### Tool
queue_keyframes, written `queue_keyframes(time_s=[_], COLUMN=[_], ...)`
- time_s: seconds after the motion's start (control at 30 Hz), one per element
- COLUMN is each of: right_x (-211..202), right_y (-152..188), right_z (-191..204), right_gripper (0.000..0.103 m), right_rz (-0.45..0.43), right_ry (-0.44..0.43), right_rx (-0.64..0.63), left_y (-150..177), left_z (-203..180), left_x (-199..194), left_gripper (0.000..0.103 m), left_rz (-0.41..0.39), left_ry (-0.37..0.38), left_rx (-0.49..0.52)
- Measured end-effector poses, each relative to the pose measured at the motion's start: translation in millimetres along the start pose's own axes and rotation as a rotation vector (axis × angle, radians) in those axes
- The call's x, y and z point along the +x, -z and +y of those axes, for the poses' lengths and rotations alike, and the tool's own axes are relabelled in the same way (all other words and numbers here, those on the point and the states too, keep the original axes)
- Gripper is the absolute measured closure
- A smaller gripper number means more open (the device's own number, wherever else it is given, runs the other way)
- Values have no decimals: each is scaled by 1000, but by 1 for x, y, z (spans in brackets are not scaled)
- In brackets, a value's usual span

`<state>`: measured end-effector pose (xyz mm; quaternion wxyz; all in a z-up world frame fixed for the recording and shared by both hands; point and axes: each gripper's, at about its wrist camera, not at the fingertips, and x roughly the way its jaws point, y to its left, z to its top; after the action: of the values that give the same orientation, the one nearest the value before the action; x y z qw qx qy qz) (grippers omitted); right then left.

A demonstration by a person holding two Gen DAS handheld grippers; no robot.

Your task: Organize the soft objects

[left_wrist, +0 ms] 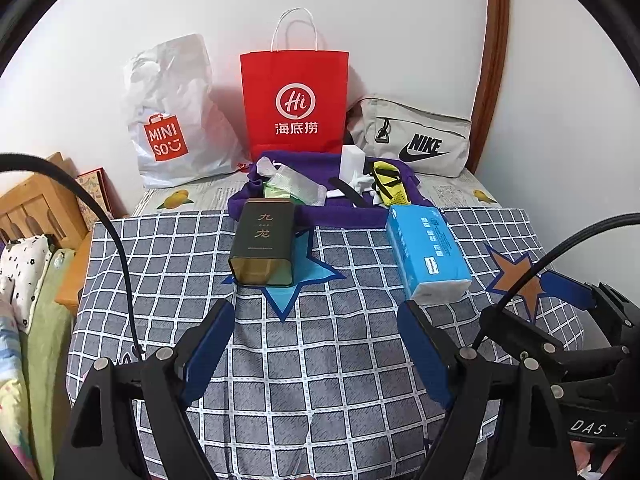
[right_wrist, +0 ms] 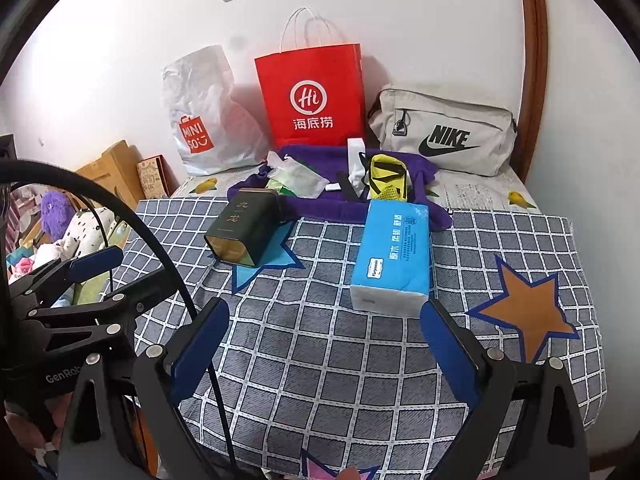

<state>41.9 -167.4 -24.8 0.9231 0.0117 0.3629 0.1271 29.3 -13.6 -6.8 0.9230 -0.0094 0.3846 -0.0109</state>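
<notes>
A blue tissue pack (left_wrist: 426, 254) (right_wrist: 394, 254) lies on the checked cloth. A dark tin (left_wrist: 264, 250) (right_wrist: 244, 232) lies on its side to its left. Behind them a purple cloth (left_wrist: 344, 210) (right_wrist: 320, 204) holds a clear plastic pouch (left_wrist: 298, 188) (right_wrist: 298, 178), a yellow and black item (left_wrist: 390, 184) (right_wrist: 388, 180) and a white box (left_wrist: 352, 162). My left gripper (left_wrist: 316, 320) is open and empty in front of the tin and pack. My right gripper (right_wrist: 324, 320) is open and empty just short of the tissue pack.
A white Miniso bag (left_wrist: 172, 120) (right_wrist: 208, 120), a red paper bag (left_wrist: 294, 102) (right_wrist: 312, 96) and a grey Nike bag (left_wrist: 416, 140) (right_wrist: 444, 132) stand along the back wall. Wooden furniture (left_wrist: 36, 208) and bedding (left_wrist: 24, 276) lie left. The checked cloth (left_wrist: 320, 360) covers the surface.
</notes>
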Motion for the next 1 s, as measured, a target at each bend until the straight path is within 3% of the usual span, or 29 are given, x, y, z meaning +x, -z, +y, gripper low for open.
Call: queue_keyframes(time_s=[1.0], right_x=[-4], right_y=[2], right_z=[2], right_gripper=[8], right_rz=[-6], right_ry=[25], right_rx=[-8], left_y=[4], left_z=[2], left_x=[2], left_gripper=[21], left_rz=[23], left_ry=[-1], left_rx=[-27])
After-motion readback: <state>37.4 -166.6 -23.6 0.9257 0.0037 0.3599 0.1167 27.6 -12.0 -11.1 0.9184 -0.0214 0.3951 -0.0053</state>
